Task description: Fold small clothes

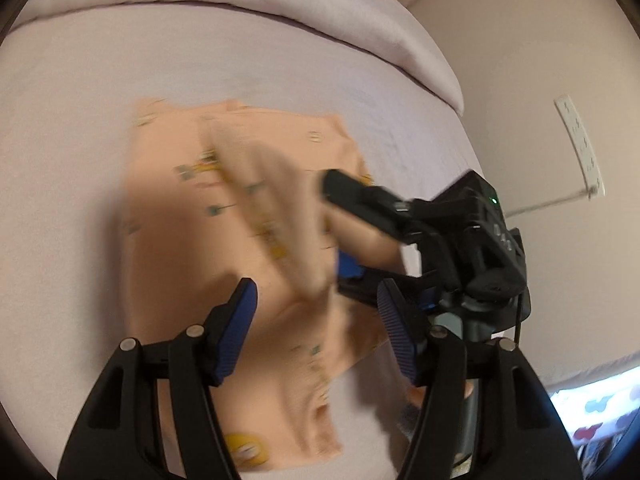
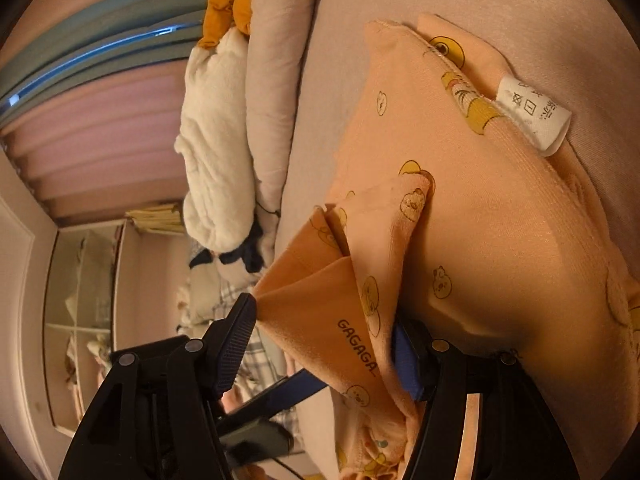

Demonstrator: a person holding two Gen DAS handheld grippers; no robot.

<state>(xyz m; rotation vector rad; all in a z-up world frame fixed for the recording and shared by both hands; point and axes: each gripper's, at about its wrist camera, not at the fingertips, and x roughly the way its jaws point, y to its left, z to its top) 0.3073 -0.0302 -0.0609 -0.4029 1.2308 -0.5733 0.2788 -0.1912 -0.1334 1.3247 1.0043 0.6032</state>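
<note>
A small peach garment [image 1: 224, 216] printed with yellow ducks lies on the lilac bed sheet [image 1: 80, 128]. My left gripper [image 1: 316, 332] is open and empty, hovering above the garment's near part. My right gripper [image 1: 340, 232] shows in the left wrist view at the garment's right side, lifting a blurred flap of cloth. In the right wrist view the right gripper [image 2: 328, 344] has a fold of the peach garment [image 2: 480, 208] between its fingers, jaws partly apart. A white care label [image 2: 534, 114] sticks out at the far edge.
A rolled lilac duvet [image 1: 280, 4] lies along the far side of the bed, with a white fluffy blanket [image 2: 216, 148] and an orange item [image 2: 230, 0]. A wall with a socket strip [image 1: 580, 144] stands on the right. Shelves [image 2: 80, 320] and pink curtains [image 2: 104, 140] are beyond.
</note>
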